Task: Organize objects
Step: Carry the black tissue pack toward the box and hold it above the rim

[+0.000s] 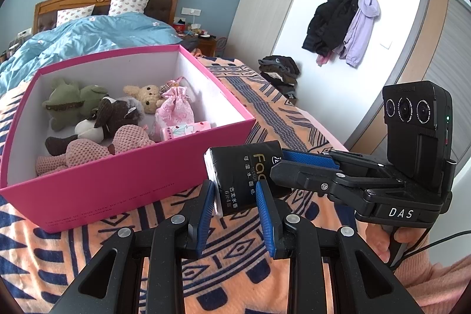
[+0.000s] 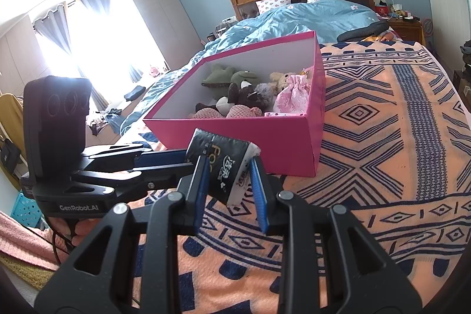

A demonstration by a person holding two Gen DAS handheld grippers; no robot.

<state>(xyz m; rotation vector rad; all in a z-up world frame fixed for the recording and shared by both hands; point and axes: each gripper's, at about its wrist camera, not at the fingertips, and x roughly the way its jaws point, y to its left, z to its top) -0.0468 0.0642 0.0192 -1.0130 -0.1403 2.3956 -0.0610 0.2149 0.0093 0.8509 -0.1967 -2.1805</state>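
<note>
Both claws pinch one black tissue pack [image 1: 245, 175]: left gripper [image 1: 235, 202] and right gripper [image 2: 229, 181] each clamp an end. Pink box [image 1: 117, 181] lies just ahead. Advice: free one claw first, carry pack over rim, drop beside plush toys [image 1: 97, 119].

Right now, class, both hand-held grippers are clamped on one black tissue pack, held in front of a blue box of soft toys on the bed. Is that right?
Not quite: the box is pink, not blue, as the left wrist view shows. The rest holds: the left hand-held gripper and the right hand-held gripper both clamp the black tissue pack in front of that box of soft toys on the bed.
</note>
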